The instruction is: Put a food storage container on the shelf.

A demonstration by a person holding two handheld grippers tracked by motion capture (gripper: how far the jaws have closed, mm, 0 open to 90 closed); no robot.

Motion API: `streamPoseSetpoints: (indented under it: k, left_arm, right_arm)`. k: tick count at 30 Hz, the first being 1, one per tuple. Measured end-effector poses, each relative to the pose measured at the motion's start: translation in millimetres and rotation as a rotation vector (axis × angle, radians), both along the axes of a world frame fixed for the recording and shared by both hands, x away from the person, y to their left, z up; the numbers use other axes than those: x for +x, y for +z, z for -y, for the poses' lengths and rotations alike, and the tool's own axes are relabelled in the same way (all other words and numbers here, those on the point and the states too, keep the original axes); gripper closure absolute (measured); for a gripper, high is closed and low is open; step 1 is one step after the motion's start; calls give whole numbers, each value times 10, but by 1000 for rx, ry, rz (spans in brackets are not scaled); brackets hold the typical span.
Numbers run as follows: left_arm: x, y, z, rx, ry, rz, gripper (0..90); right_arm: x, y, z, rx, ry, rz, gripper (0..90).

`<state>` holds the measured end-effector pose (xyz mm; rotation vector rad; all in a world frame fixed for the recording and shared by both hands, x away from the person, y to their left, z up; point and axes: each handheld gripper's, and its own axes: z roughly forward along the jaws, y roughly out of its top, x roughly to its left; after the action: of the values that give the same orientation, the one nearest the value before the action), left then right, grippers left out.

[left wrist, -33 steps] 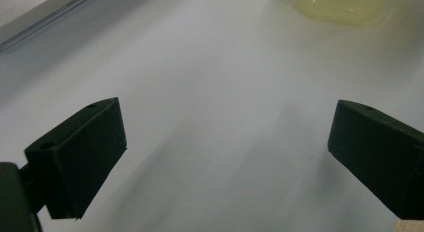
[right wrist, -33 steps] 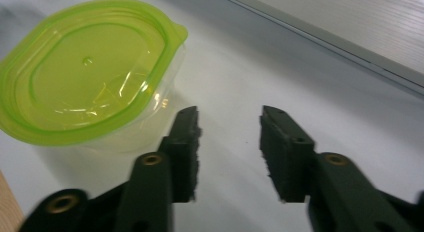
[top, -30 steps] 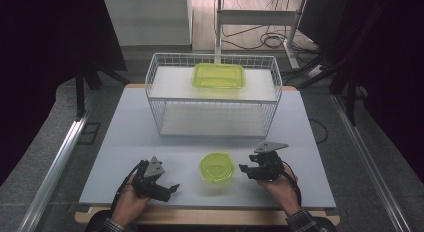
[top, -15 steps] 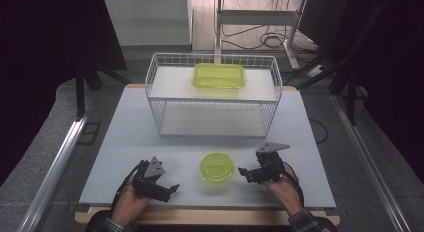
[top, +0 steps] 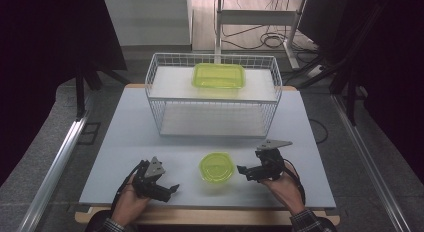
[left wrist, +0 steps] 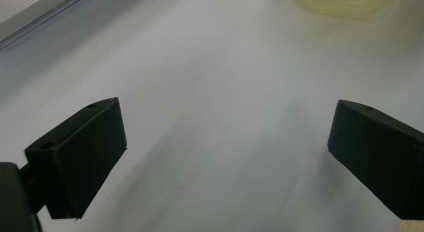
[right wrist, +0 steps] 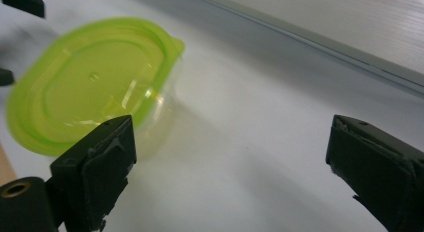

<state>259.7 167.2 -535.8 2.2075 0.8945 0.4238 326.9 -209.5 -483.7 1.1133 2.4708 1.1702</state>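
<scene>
Right tool (top: 243,171), jaws just spread apart with nothing between them, sits beside the round green container (top: 217,167) on the bench (top: 125,137); left tool (top: 172,188), also apart, lies farther.

A pale grey bench (top: 125,157) with a wooden front edge carries two things directly. A white wire basket (top: 212,124) stands on its far half, reaching about to the far edge, with a white sheet as its floor. A small round tub (top: 217,167) with a yellow-green lid sits on the near half, roughly in the middle and well apart from the basket. In the right gripper view the tub (right wrist: 90,87) rests flat on the pale surface.
</scene>
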Motion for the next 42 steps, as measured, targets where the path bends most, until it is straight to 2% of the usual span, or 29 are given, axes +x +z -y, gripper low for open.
streamPoseSetpoints:
  k: [4, 7, 15, 25, 33, 36, 38, 42]
  left_arm:
    - [1, -1, 2, 5, -2, -1, 20]
    - [1, -1, 1, 8, -3, 0, 20]
    - [-1, -3, 8, 14, -6, 2, 20]
    - [-4, -3, 11, 19, -9, 3, 21]
    - [-7, -3, 14, 24, -12, 4, 22]
    - [-7, -4, 17, 26, -13, 4, 23]
    - [-8, -5, 20, 27, -14, 4, 23]
    - [-8, -5, 20, 29, -12, 6, 23]
  right_arm:
    - [7, 57, -49, 32, 6, -38, 46]
    - [0, 87, -97, 34, 9, -42, 114]
    - [56, 118, -183, 82, 16, -86, 261]
    - [209, 43, -261, 146, 22, -189, 452]
    - [292, -69, -262, 183, 14, -316, 606]
    - [315, -97, -233, 222, 11, -365, 667]
    - [337, -114, -215, 259, 12, -419, 718]
    - [378, -140, -195, 314, 28, -495, 795]
